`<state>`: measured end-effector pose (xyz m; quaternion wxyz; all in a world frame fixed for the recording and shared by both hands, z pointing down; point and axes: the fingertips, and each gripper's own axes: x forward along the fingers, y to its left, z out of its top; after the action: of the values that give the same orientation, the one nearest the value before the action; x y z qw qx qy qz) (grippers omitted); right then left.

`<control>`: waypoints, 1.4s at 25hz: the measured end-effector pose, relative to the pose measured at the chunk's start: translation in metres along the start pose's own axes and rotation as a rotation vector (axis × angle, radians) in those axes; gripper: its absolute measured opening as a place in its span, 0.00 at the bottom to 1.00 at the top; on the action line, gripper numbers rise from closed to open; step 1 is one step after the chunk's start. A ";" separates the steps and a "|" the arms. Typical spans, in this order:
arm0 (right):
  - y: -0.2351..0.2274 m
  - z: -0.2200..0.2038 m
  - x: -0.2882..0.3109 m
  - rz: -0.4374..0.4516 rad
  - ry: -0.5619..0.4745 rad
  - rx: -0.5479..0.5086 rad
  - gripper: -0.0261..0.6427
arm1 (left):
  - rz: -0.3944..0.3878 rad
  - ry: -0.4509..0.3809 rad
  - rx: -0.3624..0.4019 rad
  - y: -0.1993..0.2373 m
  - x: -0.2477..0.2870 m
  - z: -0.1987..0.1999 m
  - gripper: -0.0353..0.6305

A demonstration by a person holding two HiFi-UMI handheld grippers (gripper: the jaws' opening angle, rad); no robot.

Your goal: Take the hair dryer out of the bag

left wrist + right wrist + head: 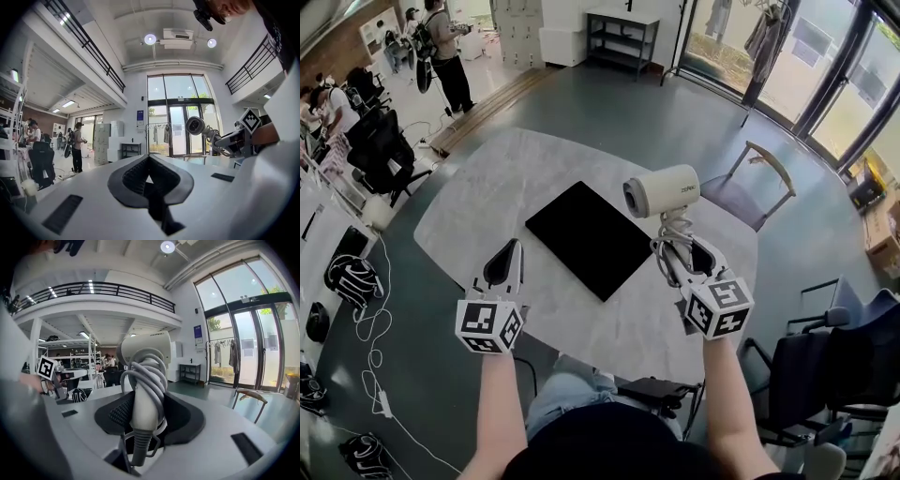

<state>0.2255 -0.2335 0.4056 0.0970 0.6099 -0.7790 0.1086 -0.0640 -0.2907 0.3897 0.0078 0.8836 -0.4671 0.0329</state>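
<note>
Done so far: I judged the main step finished, because the white plastic hair dryer [661, 190] was in my right claw [682, 251] and clear of the flat black rectangular bag [591, 239].
Left to do: as far as I could see, only setting the dryer down somewhere on the pale grey stone-patterned table [478, 206]; nothing showed where.
Left arm: my forearm reached forward over the table's near edge, with the left claw [514, 247] pointing roughly level, away from me.
Right arm: my forearm reached forward on the other side, near the table's near right corner, carrying its claw a little higher and tipped slightly downward.
Left claw state: the jaws were drawn together with nothing between them; its own view showed only a tiny gap at the tips.
Right claw state: the jaws stood fairly wide and were clamped on the dryer's handle, with the pale grey cord [670, 246] coiled round the handle and caught in the grip.
Hair dryer: it stood upright above my right claw, handle down and barrel on top. Its open end faced the left claw, and it was held in the air over the table's right side, touching neither table nor bag.
Bag: it lay flat and closed-looking near the table's middle, between my two claws and beyond them, untouched.
Beyond: a grey wooden-framed chair [750, 192] stood past the table's far right edge.
</note>
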 end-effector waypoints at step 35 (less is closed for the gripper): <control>0.019 0.045 -0.083 -0.298 -0.386 -0.078 0.34 | -0.186 -0.186 0.044 -0.013 0.012 0.081 0.07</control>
<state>0.2260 -0.1651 0.3377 -0.0152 0.7234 -0.6880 -0.0557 -0.0421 -0.2967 0.3100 -0.0518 0.9223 -0.3808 -0.0397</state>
